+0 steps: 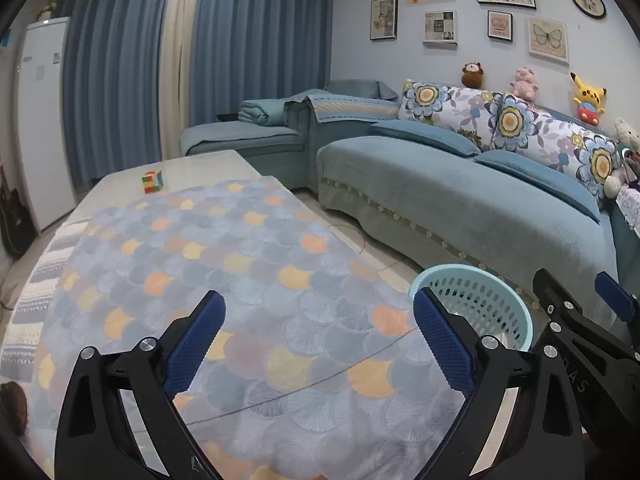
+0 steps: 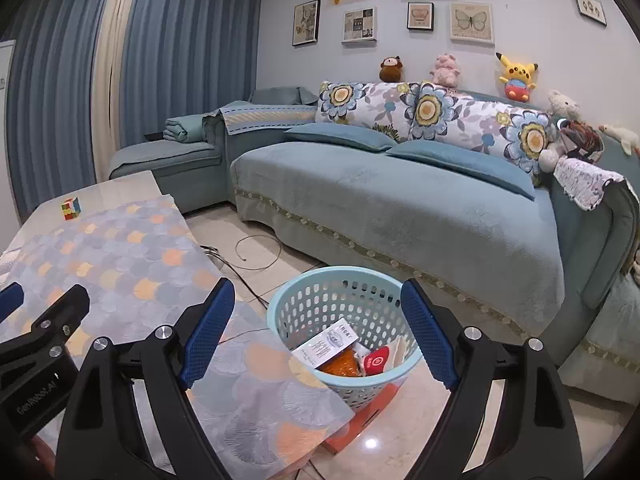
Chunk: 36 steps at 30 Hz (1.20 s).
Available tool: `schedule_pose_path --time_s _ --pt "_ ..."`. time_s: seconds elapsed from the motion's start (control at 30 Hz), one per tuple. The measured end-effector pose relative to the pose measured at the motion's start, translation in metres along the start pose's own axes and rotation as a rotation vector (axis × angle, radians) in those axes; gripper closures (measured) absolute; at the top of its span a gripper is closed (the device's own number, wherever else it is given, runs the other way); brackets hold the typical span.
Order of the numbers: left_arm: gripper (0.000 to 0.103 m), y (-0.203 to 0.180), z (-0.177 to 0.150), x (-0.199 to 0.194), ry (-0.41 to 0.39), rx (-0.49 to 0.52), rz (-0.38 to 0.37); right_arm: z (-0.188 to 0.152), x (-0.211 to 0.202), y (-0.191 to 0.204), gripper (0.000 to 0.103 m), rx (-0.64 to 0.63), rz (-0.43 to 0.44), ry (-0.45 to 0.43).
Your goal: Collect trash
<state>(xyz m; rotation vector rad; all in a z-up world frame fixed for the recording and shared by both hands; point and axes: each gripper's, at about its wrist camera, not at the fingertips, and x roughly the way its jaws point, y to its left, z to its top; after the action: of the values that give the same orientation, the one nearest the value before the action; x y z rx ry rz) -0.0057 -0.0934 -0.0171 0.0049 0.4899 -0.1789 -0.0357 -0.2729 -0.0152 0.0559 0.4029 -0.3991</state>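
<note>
So we've got two grippers going, both with black frames and textured blue pads: our left gripper point(image 1: 320, 320) has its jaws spread wide with nothing in them over the tablecloth point(image 1: 256, 280), and our right gripper point(image 2: 318, 304) is just as released and bare, framing the basket point(image 2: 304, 300) at lower center of the right wrist view. One basket, light blue plastic, round, walls full of holes, sitting on the tile floor just beside the table edge. Inside is the trash point(image 2: 352, 354): a white printed packet, something orange and crinkly, a red-labelled wrapper, maybe more underneath, can't tell. One Rubik's cube point(image 2: 71, 208) sits at the far end of the glossy table, mid-left. Three plush toys along the sofa point(image 2: 400, 208) back, plus loose cables point(image 2: 256, 254) on the floor.
</note>
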Motion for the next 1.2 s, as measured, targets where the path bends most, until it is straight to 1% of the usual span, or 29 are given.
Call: schedule_pose_path --time_s 0.17,0.3,0.6,1.2 --pt "0.010 0.002 -0.001 0.002 0.004 -0.006 0.009 -0.002 0.004 -0.006 0.022 0.010 -0.010 0.015" --pt "0.010 0.003 -0.002 0.003 0.007 -0.004 0.010 -0.003 0.008 -0.009 0.022 0.029 0.000 0.032" --pt "0.010 0.002 -0.002 0.003 0.008 -0.006 0.005 -0.002 0.006 -0.009 0.022 0.020 0.006 0.024" --pt "0.010 0.000 -0.001 0.003 0.020 0.007 -0.014 -0.003 0.010 -0.009 0.022 0.027 0.021 0.042"
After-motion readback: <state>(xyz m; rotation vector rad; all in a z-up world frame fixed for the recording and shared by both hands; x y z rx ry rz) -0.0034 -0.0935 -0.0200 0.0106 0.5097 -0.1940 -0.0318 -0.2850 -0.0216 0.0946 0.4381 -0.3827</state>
